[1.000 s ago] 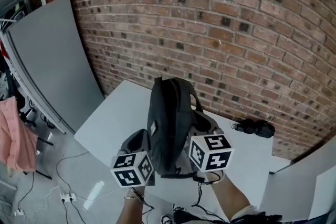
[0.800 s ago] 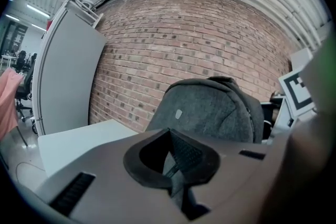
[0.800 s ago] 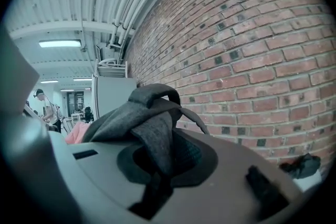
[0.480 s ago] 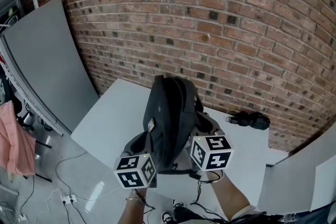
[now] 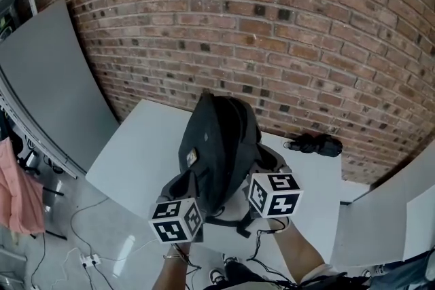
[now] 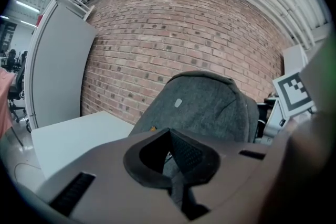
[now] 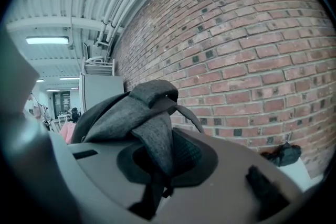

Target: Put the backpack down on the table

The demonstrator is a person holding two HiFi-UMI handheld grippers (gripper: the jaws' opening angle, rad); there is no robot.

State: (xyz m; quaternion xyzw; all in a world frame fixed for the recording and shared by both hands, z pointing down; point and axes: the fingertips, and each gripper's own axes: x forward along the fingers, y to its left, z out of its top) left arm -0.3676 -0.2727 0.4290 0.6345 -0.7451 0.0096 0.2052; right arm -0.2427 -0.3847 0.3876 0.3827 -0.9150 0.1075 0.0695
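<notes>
Two grippers hold one dark grey backpack (image 5: 219,146) upright in the middle of the frame, over one white table (image 5: 136,159). The left gripper (image 6: 176,178) is squeezed tight on its dark strap (image 6: 181,157). The right gripper (image 7: 156,178) is squeezed tight on its grey strap (image 7: 156,141). One small black thing (image 5: 315,144) lies on the table at the right, by the brick wall (image 5: 272,24).

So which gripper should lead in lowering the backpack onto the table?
Right, probably: the right gripper clamps the backpack's padded strap over the table; the left gripper pinches only a thin strap.
</notes>
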